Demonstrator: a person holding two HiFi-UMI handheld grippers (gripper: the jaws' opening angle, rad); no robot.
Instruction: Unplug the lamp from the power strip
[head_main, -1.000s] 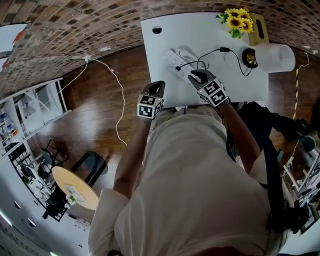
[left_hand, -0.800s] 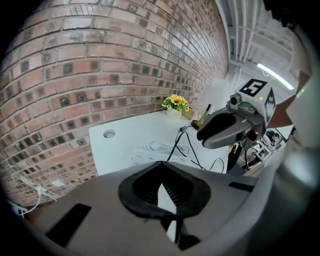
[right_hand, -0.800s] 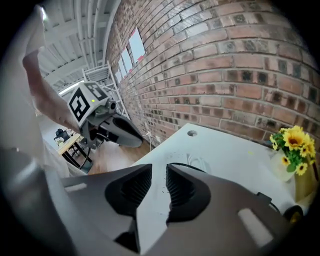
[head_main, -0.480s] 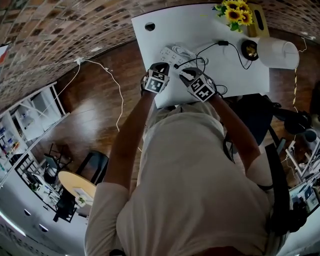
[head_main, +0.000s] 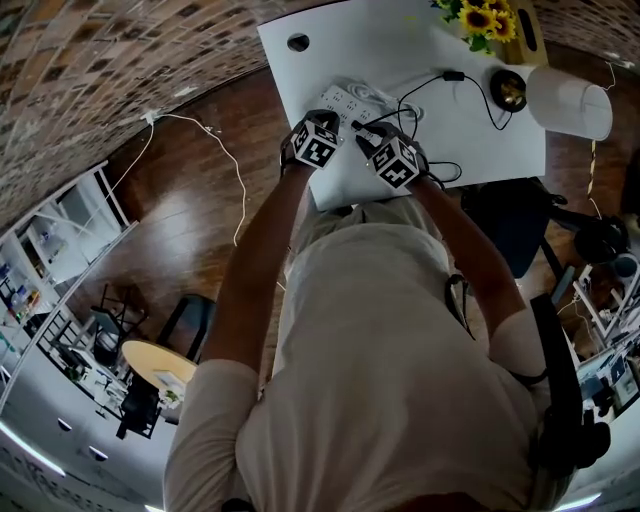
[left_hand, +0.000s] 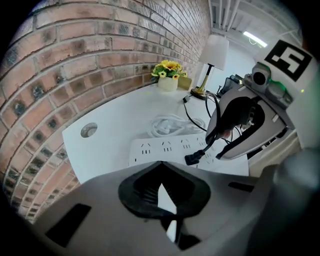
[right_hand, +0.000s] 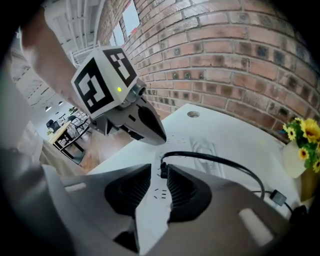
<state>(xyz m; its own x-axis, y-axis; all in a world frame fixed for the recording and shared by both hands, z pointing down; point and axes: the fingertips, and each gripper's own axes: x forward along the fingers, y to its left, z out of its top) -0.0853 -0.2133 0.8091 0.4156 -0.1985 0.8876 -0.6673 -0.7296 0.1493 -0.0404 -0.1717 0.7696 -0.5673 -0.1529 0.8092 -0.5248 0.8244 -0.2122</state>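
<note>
A white power strip (left_hand: 160, 147) lies on the white table (head_main: 470, 150). The lamp's black plug (left_hand: 194, 158) sits in it, and its black cord runs off to the brass-footed lamp (head_main: 508, 90) with the white shade. My right gripper (right_hand: 158, 169) hangs over the strip, its jaws parted after widening. The plug (right_hand: 162, 172) stands between the fingertips, and the pads are not pressing on it. My left gripper (left_hand: 161, 172) hovers just left of the right one, near the strip's near side. Its jaws are together with nothing in them.
A coil of white cable (left_hand: 167, 125) lies behind the strip. A pot of yellow flowers (head_main: 488, 20) stands at the table's far side beside the lamp. There is a round cable hole (head_main: 298, 42) at the table's left corner, and a brick wall runs behind it.
My left gripper has come up from beyond the table's near edge to beside the right one, over the power strip. The right gripper has stayed at the plug.
</note>
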